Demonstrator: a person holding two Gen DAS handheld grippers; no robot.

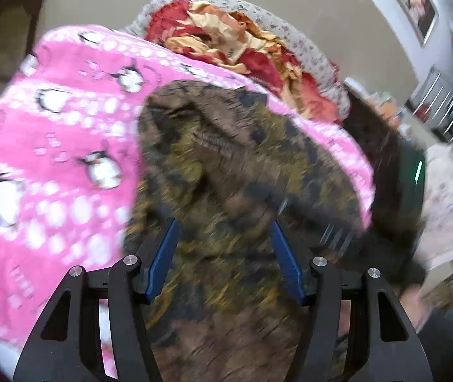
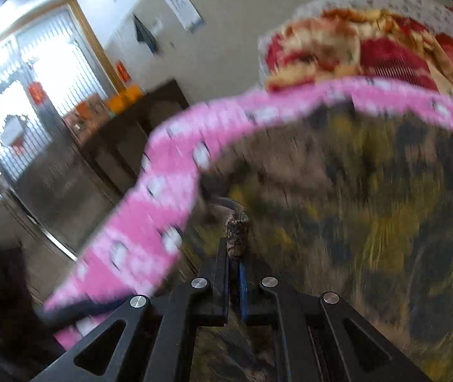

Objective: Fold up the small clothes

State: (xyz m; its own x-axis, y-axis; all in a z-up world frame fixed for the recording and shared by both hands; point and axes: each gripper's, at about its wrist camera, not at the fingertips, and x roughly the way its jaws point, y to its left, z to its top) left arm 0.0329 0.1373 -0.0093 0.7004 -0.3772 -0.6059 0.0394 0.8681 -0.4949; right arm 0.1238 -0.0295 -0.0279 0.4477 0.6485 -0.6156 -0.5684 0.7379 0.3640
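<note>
Mottled knit garment (image 2: 354, 197) bunches, pinched by right tool (image 2: 236, 254).

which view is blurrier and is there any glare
Right wrist view: heavy motion smear on the camouflage garment, window blown out. Left wrist view: milder blur, the penguin blanket still readable, small ceiling-light glints.

Left gripper (image 1: 223, 242) with blue-padded fingers (image 1: 162, 261) spread wide apart, nothing between them; right gripper (image 2: 237, 238) with fingers pressed together, pinching a fold of camouflage garment (image 2: 354, 207).
</note>
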